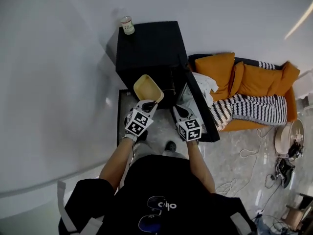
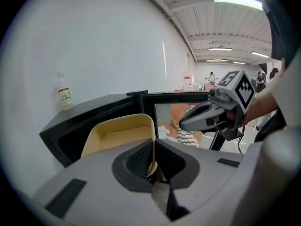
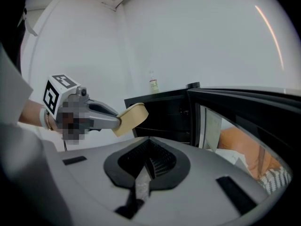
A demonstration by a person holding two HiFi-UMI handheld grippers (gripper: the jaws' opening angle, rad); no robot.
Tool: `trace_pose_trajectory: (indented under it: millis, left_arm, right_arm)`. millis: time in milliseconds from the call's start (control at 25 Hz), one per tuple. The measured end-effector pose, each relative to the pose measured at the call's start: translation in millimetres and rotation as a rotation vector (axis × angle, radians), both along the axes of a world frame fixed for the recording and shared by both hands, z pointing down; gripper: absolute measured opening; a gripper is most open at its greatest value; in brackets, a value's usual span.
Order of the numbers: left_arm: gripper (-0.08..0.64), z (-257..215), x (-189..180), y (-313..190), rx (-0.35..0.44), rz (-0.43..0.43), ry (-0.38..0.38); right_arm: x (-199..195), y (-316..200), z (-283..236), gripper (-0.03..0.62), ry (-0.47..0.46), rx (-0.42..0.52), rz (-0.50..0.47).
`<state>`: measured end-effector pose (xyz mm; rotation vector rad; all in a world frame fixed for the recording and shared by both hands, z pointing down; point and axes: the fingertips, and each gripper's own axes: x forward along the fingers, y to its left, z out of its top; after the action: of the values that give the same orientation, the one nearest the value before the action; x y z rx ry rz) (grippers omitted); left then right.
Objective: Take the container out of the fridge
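The left gripper (image 2: 153, 163) is clamped on the rim of the one cream container (image 2: 120, 134), holding it in the air just outside the one black fridge (image 1: 149, 50). The right gripper (image 3: 149, 163), jaws together and empty, hovers beside the open door (image 1: 201, 109). One bottle (image 1: 127, 25) stands on top of the fridge.

Container (image 1: 148, 88) sits btwn L gripper (image 1: 151, 104) jaws, ahead of it, before fridge (image 1: 149, 48) opening. R gripper (image 1: 178, 111) just right of L, apart from container. Fridge door (image 1: 201, 112) right of R gripper. Bottle (image 1: 127, 25) on fridge top, ahead-left. Sofa (image 1: 254, 80) well right.
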<state>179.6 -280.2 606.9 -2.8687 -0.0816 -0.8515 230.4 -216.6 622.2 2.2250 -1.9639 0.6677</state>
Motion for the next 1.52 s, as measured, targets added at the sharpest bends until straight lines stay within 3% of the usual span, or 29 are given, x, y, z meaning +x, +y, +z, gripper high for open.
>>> trace_pose_trajectory:
  millis: [360,800,1160,1520]
  left_arm:
    - [0.018,1,-51,6,-0.003,-0.203,0.031]
    - [0.018,-15,-145,-3,0.010,-0.474,0.087]
    - [0.018,-35,-269,59,0.016,-0.757,0.140]
    - [0.018,-36,-343,144,0.022,-0.939,0.166]
  right_arm:
    - [-32,1,-8,0.008,0.011,0.025,-0.163]
    - [-89,-20,-26,0.008,0.037,0.047,-0.357]
    - [-183,17,-52,0.008,0.041,0.085,-0.567]
    - [-262,79,-57,0.008,0.039,0.109,-0.761]
